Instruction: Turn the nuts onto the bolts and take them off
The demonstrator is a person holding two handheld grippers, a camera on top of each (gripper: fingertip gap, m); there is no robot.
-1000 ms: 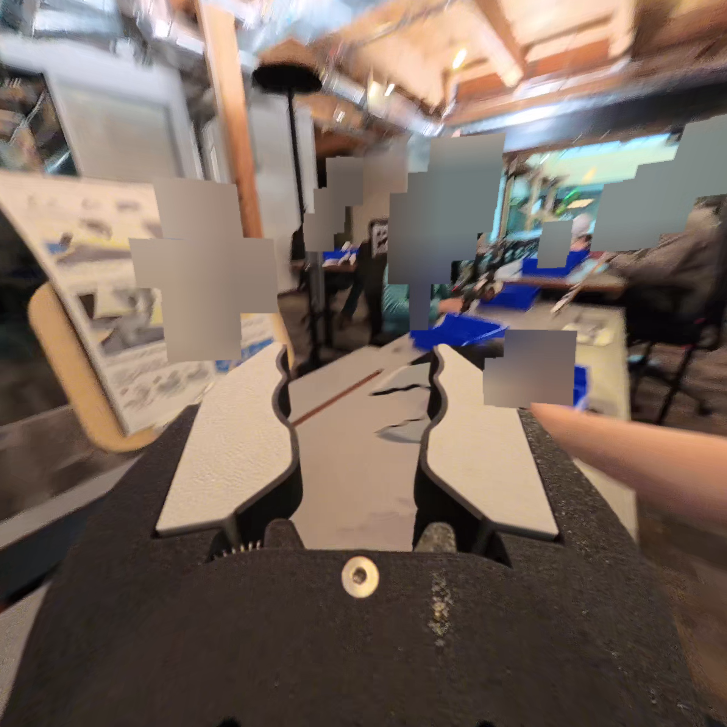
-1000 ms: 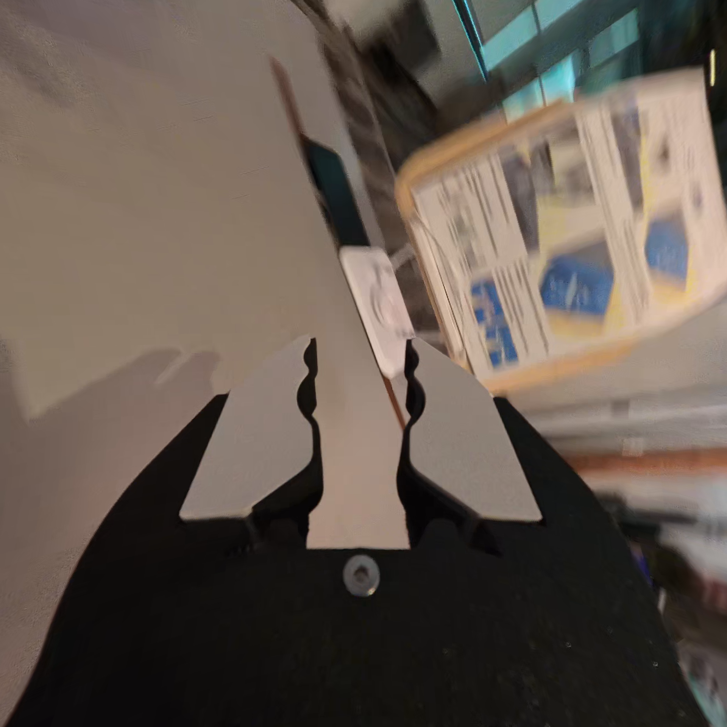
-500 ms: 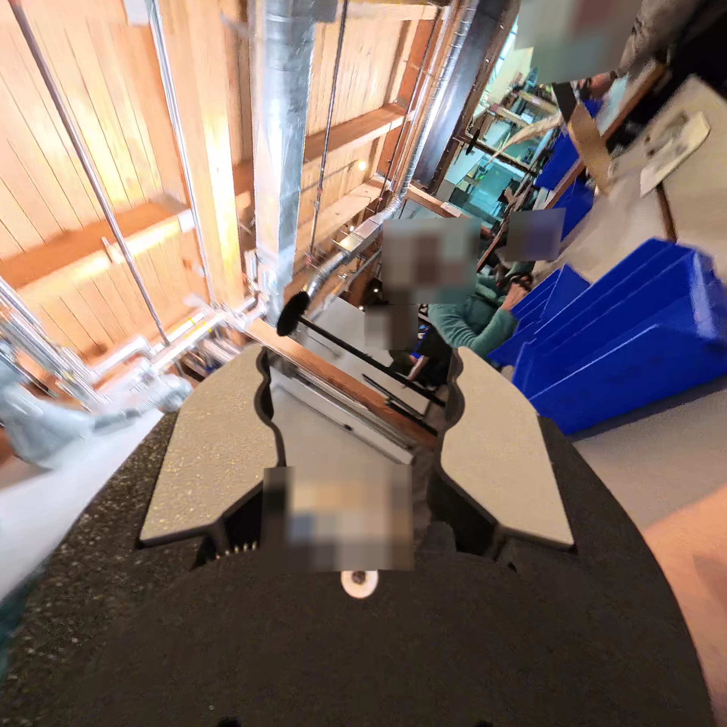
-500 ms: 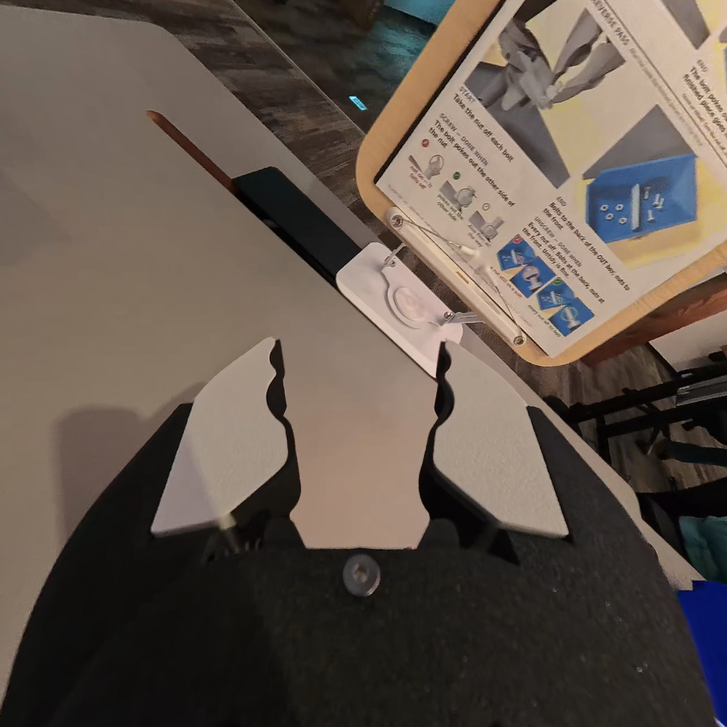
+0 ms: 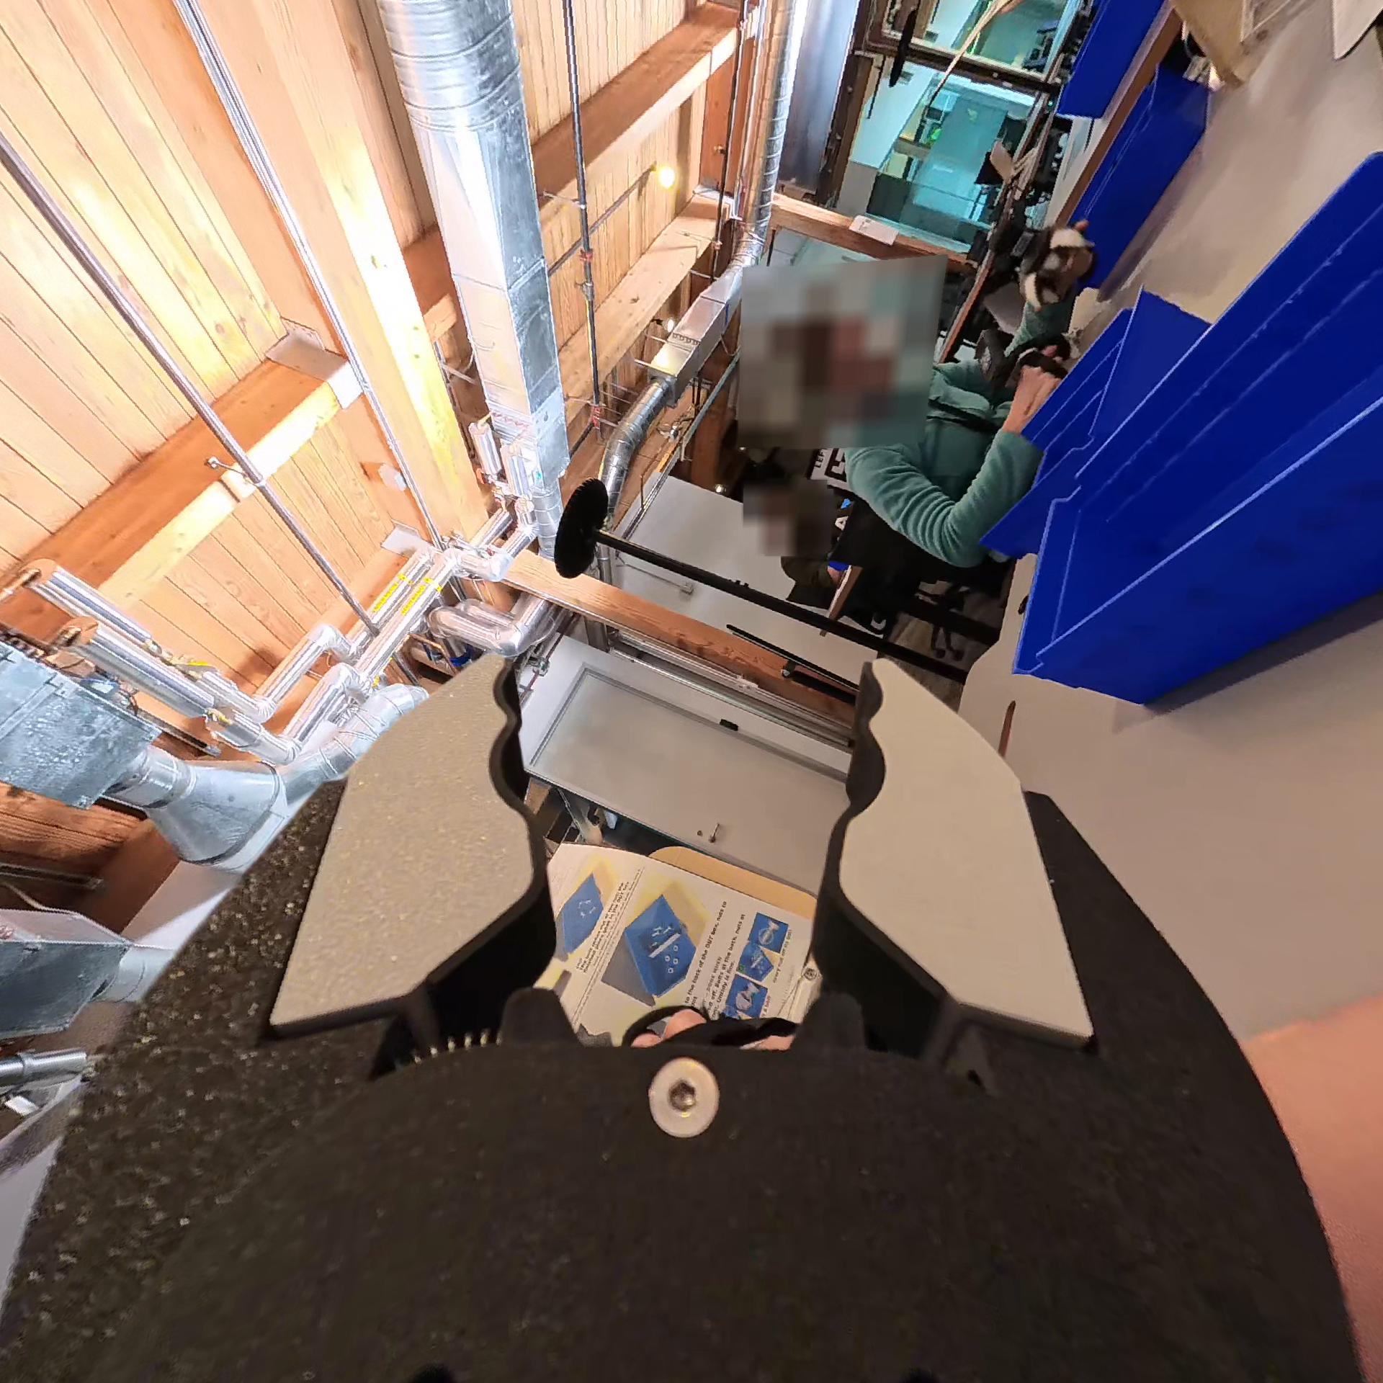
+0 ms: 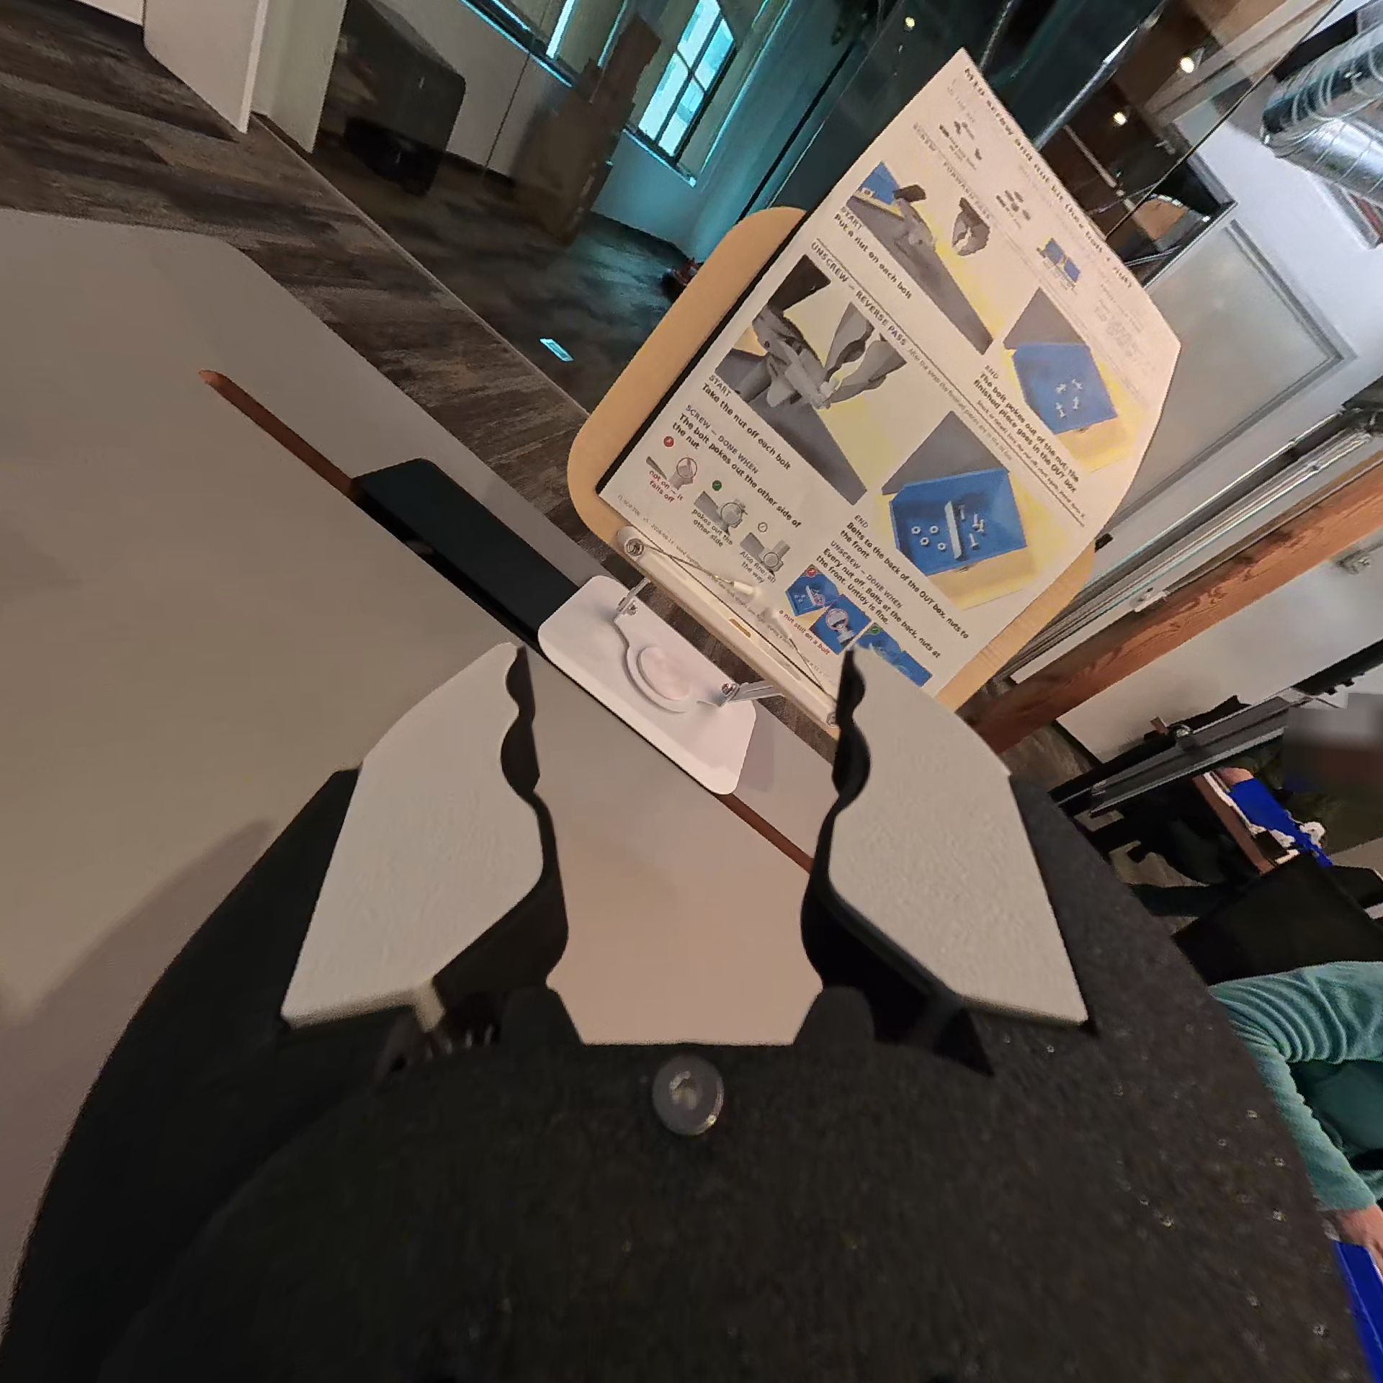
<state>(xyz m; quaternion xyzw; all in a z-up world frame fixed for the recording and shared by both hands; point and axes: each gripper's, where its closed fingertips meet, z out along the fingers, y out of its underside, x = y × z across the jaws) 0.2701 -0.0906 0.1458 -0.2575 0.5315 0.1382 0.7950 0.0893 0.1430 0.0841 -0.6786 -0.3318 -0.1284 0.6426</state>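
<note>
My left gripper (image 5: 685,692) is open wide, nothing between the jaws, rolled hard sideways and pitched up. Its grey fingers (image 5: 419,846) are spread on the black body. My forearm (image 5: 1325,1167) shows at the right edge of the left wrist view, close beside the body. My right gripper (image 6: 681,677) is also open wide and empty, tilted, pointing slightly downward. Right grey fingers (image 6: 935,846) are well apart, nothing touching either pad.

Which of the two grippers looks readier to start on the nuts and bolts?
Left, tentatively: the left gripper faces the blue bins; the right gripper faces the instruction sheet. Both open, no nuts visible.
</note>
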